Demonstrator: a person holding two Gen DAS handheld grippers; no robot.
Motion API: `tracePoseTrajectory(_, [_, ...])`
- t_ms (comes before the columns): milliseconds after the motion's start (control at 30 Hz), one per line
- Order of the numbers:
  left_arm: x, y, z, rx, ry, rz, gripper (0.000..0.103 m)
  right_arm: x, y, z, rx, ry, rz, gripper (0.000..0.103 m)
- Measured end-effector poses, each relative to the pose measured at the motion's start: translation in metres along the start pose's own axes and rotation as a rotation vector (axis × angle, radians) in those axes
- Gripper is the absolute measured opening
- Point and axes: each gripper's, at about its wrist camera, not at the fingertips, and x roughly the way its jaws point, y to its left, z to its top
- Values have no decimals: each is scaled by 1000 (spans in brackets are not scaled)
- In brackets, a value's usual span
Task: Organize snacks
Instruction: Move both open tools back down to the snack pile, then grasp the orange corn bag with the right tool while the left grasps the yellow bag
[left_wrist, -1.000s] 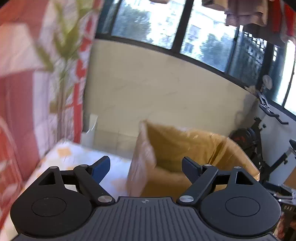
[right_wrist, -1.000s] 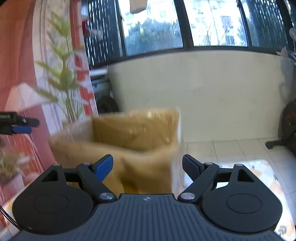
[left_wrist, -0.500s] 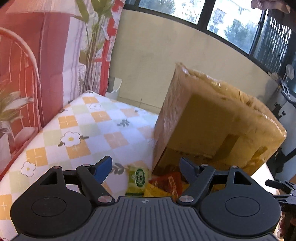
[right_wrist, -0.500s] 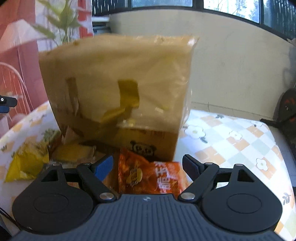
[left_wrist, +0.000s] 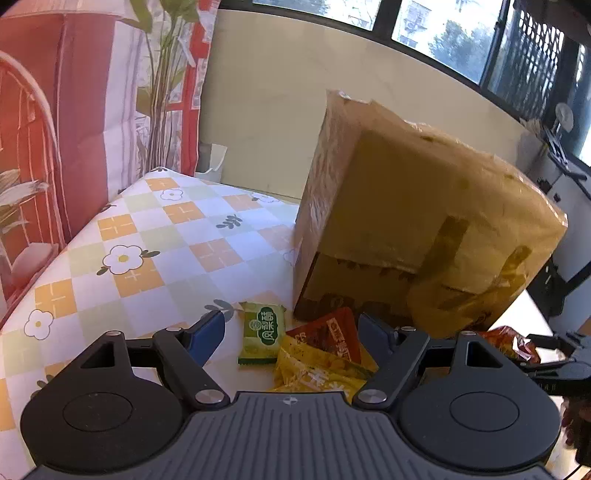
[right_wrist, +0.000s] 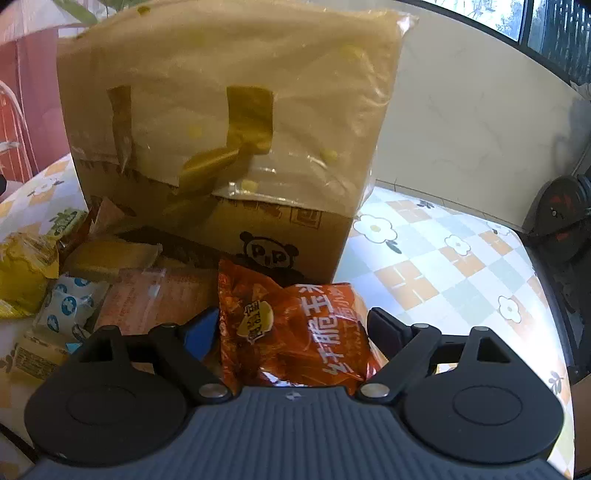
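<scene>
A table covered in a flower-and-check cloth stands by a pale wall under dark-framed windows, with a red and white curtain at 10 o'clock in the left wrist view. In that view a tape-patched cardboard box stands on the cloth at 1 o'clock. At its foot lie a green snack packet, a red packet and a yellow packet, the yellow one overlapping the red. The left gripper hangs over them with its jaws spread wide, holding nothing. At 3 o'clock the tip of the other tool shows beside another red wrapper.

In the right wrist view the same box fills 12 o'clock, a panda printed low on its face. An orange snack bag lies in front of it, between the spread jaws of the right gripper; whether the fingers touch it cannot be told. At 9 o'clock lie a yellow bag, a white packet with blue dots and a pale flat packet. At 3 o'clock, beyond the table edge, stand dark weight plates.
</scene>
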Motion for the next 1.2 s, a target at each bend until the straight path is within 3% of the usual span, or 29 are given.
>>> tracePoseTrajectory(233, [3,-4,-8,64,21,-27,81,14,10,-1,-45,44,-62,91])
tracePoseTrajectory(400, [6,1,-13,50,46,-30,81,21,12,-4,-52,65,-88,91])
tracePoseTrajectory(500, [6,2,-14,41,50,-31,81,18,9,-5,-61,54,-82,85])
tracePoseTrajectory(600, [6,0,-14,46,51,-34,81,11,9,-5,-66,46,-79,72])
tracePoseTrajectory(733, [4,0,-14,47,52,-49,81,-8,-1,-1,43,2,-3,66])
tracePoseTrajectory(1200, [0,-1,-30,121,100,-113,82,-61,-2,10,153,-131,82,66])
